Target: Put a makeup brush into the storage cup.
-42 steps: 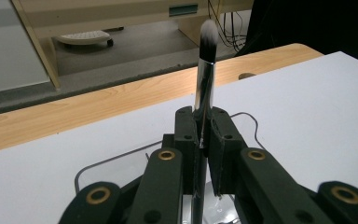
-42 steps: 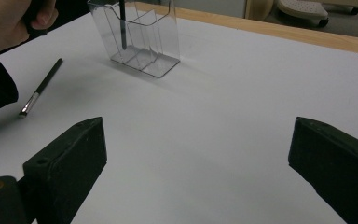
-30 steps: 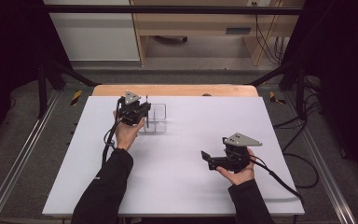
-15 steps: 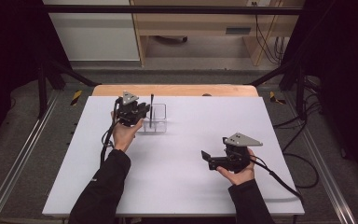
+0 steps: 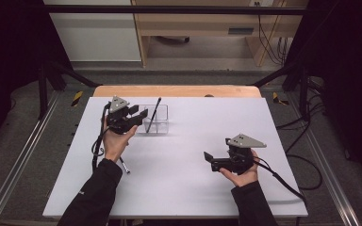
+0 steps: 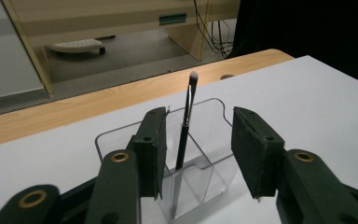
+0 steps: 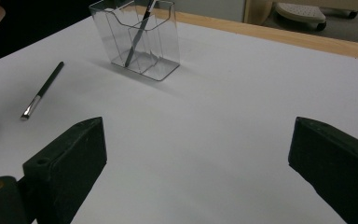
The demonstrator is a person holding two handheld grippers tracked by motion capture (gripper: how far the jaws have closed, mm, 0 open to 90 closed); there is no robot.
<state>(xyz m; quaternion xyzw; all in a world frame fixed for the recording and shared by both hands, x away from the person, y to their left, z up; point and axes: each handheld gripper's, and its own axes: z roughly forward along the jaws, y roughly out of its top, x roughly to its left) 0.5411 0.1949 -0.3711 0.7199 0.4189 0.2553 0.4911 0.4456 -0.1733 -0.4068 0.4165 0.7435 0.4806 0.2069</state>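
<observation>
In the high view, the left gripper sits in the upper left of the frame, just beside the clear holder. Its jaws have just been opening — a second ago they were shut on the brush, which now leans free inside the holder, tip up. In the left gripper view the pads stand apart from the handle and touch nothing, so this brush looks delivered. The right gripper, lower right of the frame, is wide open and empty. A second brush lies flat on the white table — probably the next one to take.
</observation>
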